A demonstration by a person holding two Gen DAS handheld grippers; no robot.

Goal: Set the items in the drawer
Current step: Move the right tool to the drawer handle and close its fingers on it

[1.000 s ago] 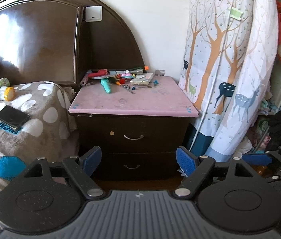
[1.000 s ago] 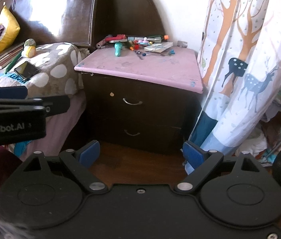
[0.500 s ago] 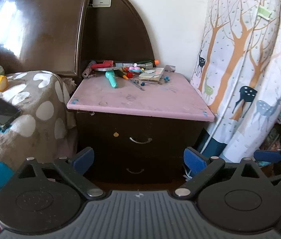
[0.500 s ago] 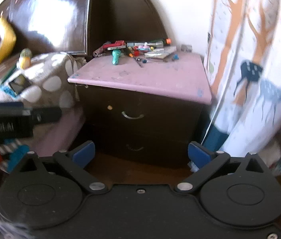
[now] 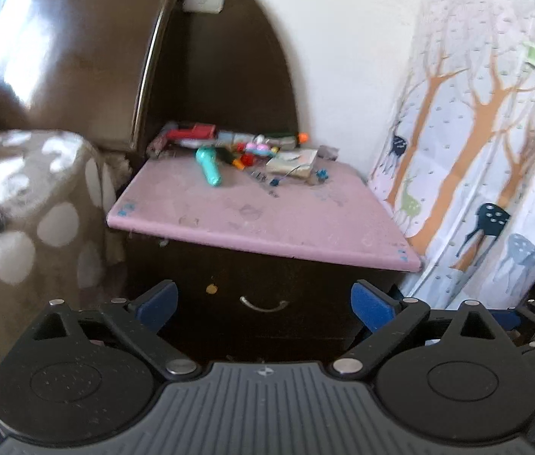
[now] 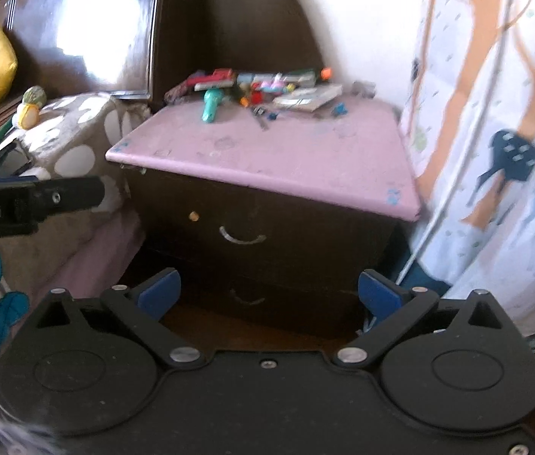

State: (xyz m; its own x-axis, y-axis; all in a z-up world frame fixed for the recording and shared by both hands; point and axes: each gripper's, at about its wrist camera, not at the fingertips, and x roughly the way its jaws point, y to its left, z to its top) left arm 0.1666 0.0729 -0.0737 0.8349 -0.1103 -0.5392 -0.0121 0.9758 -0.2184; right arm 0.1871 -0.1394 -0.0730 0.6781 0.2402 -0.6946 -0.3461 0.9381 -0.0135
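Observation:
A dark nightstand with a pink top (image 5: 260, 212) (image 6: 267, 159) stands ahead. Its upper drawer (image 5: 263, 305) (image 6: 243, 236) and lower drawer (image 6: 246, 297) are shut, each with a curved metal handle. At the back of the top lie a teal toy (image 5: 208, 167) (image 6: 211, 104), a red toy (image 5: 195, 131), a booklet (image 5: 292, 163) (image 6: 307, 96) and several small bits. My left gripper (image 5: 263, 303) is open and empty, level with the upper drawer. My right gripper (image 6: 269, 295) is open and empty, lower, before the drawers.
A bed with a spotted blanket (image 5: 32, 197) (image 6: 74, 132) lies at the left under a dark headboard (image 5: 59, 45). A tree-print curtain (image 5: 476, 151) (image 6: 495, 113) hangs at the right. The left gripper's body (image 6: 28, 204) shows at the right view's left edge.
Both grippers have moved forward toward the nightstand, which looks larger now. Both stay open and empty.

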